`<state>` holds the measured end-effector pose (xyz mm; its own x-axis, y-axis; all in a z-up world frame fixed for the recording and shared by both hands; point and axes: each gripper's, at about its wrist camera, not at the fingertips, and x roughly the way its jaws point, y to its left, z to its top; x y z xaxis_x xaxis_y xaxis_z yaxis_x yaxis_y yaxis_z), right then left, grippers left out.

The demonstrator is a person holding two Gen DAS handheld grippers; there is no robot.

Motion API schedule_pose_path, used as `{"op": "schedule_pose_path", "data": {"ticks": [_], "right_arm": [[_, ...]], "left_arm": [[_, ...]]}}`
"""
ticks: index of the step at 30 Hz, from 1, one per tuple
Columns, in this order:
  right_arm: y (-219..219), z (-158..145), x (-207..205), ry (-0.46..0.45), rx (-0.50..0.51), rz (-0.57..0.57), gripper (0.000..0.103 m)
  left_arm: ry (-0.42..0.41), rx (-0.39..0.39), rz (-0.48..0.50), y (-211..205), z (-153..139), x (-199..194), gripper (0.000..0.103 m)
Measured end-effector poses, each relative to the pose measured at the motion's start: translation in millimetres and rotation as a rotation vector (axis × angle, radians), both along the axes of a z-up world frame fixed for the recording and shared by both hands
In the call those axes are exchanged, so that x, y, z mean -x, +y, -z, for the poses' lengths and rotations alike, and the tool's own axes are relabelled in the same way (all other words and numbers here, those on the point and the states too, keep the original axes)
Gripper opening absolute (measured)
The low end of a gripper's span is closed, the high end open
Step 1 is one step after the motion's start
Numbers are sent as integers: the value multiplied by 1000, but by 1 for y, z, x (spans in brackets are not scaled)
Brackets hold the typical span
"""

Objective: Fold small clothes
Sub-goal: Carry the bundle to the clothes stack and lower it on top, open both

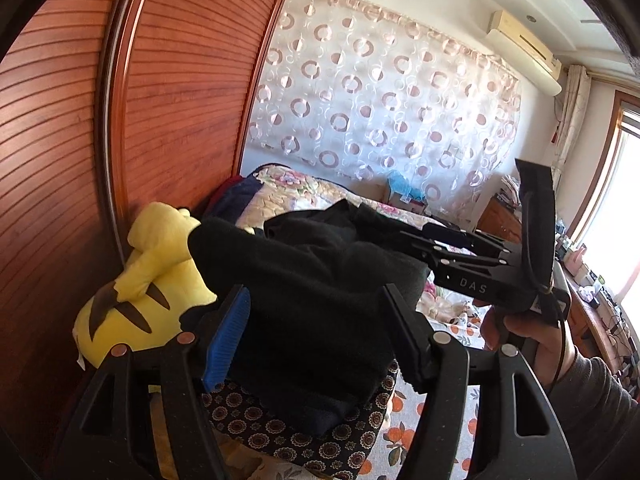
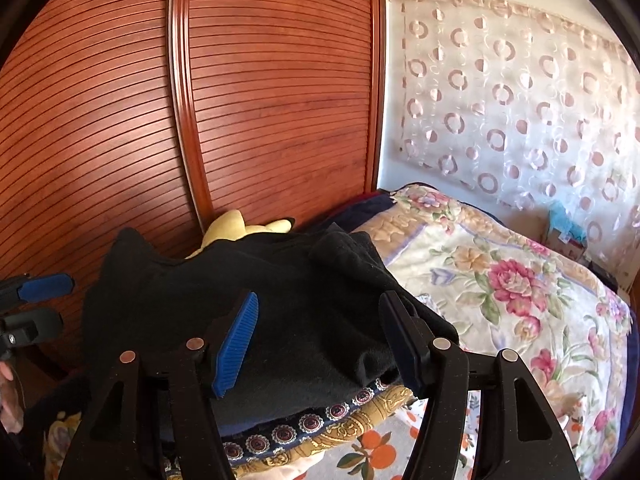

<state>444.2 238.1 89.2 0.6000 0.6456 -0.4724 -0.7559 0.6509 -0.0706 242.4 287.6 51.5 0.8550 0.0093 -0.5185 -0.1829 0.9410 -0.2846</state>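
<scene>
2 grippers, both spread, pinching nothing. Black garment (image 2: 248, 300) heaped on patterned cushion (image 2: 320, 424) at bed edge, straight ahead and below both. Left gripper (image 1: 316, 336) hovers over its near end; right gripper (image 2: 320, 332) over right-hand fold. Long axis seems left-right, hard to judge. Right looks nearer loose folded edge. Yellow plush toy (image 1: 148, 280) behind, against wardrobe.
</scene>
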Motion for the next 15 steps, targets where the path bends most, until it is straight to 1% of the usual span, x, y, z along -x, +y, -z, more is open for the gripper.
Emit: {"op": "schedule_pose_path", "data": {"ticks": [2,5,9,10,11,12,15], "right_arm": [[1,0,2,0,0,-6,65],[1,0,3,3,-6,-3,65],[-11,-2,15,0,-25,1,65],[-21,-3,22,-3,-40,6,65],[-28,-3,28,-4,-51,9,65],[-38,-2,38,-7,-62,14,65],[-77,5,71,-16,-84,47,65]], "left_arm": [[6,-22,-5,0,-2,-3,67],[9,-14,-7,2,-3,-4,67],[3,-61,-16,-6,-5,4,68],[1,-69,-11,-10,-6,7,74],[-4,-75,-8,-13,-6,10,78],[-18,-89,-4,-19,-7,15,80],[-23,-140,15,-40,-8,27,81]]}}
